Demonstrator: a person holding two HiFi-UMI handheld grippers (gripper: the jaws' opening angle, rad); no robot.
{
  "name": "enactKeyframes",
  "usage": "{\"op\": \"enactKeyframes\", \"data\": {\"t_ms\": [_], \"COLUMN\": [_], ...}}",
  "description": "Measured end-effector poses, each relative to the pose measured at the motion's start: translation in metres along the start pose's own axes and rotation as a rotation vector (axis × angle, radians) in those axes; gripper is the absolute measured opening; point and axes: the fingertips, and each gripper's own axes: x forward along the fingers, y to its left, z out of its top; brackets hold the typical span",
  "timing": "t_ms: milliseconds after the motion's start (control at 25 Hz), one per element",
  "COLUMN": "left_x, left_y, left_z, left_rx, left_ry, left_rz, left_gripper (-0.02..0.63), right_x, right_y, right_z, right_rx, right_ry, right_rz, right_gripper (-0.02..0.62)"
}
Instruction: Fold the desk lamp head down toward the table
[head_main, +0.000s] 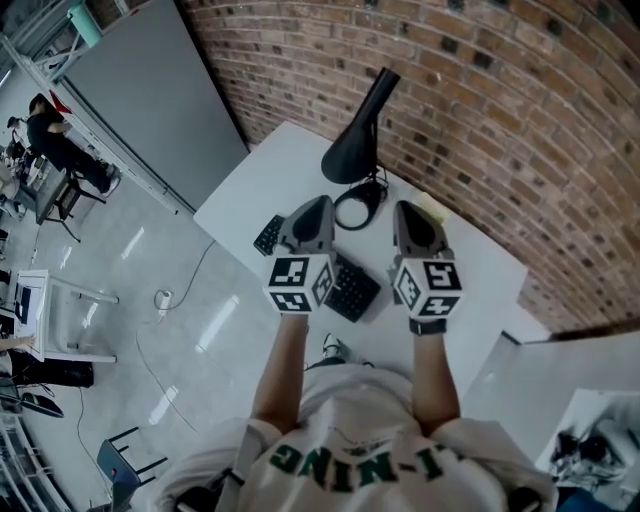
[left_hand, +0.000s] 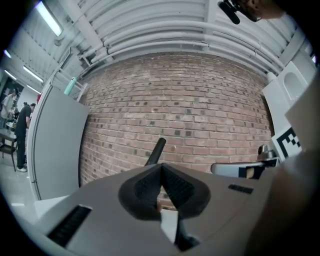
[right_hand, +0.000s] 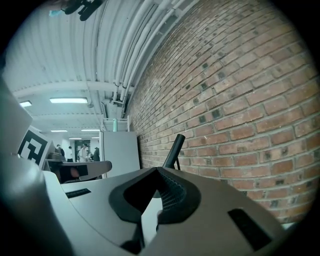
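A black desk lamp (head_main: 352, 152) stands on the white table (head_main: 470, 262) by the brick wall. Its cone-shaped head is low, and a slim black stem (head_main: 382, 88) slants up from it. A ring-shaped base (head_main: 357, 207) lies just in front. My left gripper (head_main: 318, 206) and right gripper (head_main: 408, 212) hover side by side short of the lamp, level, both shut and empty, touching nothing. In the left gripper view the stem (left_hand: 156, 151) pokes up behind the closed jaws of the left gripper (left_hand: 161, 168). The right gripper view shows the stem (right_hand: 174, 149) beyond the right gripper (right_hand: 159, 171).
A black keyboard (head_main: 350, 288) lies on the table under my grippers. A grey partition board (head_main: 150, 100) stands left of the table. The brick wall (head_main: 500, 110) runs close behind the lamp. People sit at desks far off at the left.
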Motion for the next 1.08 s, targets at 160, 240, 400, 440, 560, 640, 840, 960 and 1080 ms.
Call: {"op": "enactKeyframes", "data": {"t_ms": [160,240,400,440,560,640,840,960,1080], "left_x": [-0.003,-0.005,-0.005,-0.004,-0.001,0.002,0.015,0.029,0.044], "left_y": [-0.005,-0.008,-0.010,-0.009,-0.004,0.000,0.015,0.025,0.038], "left_z": [-0.002,-0.003,-0.003,-0.003,-0.007,-0.012,-0.027,-0.050,-0.085], "left_rx": [-0.003,-0.008,-0.014,-0.019,-0.033,-0.043,-0.080,-0.178,-0.375], "left_ry": [-0.001,-0.005,-0.008,-0.007,0.004,0.017,0.053,0.100,0.148], "left_rz": [-0.004,-0.008,-0.013,-0.013,-0.012,-0.009,-0.014,-0.033,-0.049], "left_gripper": [0.002,0.002,0.002,0.002,0.002,0.002,0.002,0.003,0.016], "right_x": [-0.008,-0.010,-0.012,-0.011,-0.007,-0.003,0.011,0.019,0.027], "right_y": [0.005,0.004,-0.001,-0.002,-0.004,-0.004,-0.002,-0.002,-0.003], "right_z": [0.000,0.001,0.002,0.002,0.001,0.000,-0.003,-0.008,-0.016], "right_rx": [-0.022,-0.028,-0.027,-0.026,-0.020,-0.018,-0.022,-0.023,-0.021], "right_ry": [-0.016,-0.018,-0.013,-0.013,-0.011,-0.007,0.006,0.019,0.037], "right_rz": [-0.001,-0.007,-0.019,-0.019,-0.019,-0.019,-0.018,-0.018,-0.020], "right_gripper": [-0.002,-0.002,-0.002,-0.002,-0.002,-0.002,-0.002,-0.002,-0.002]}}
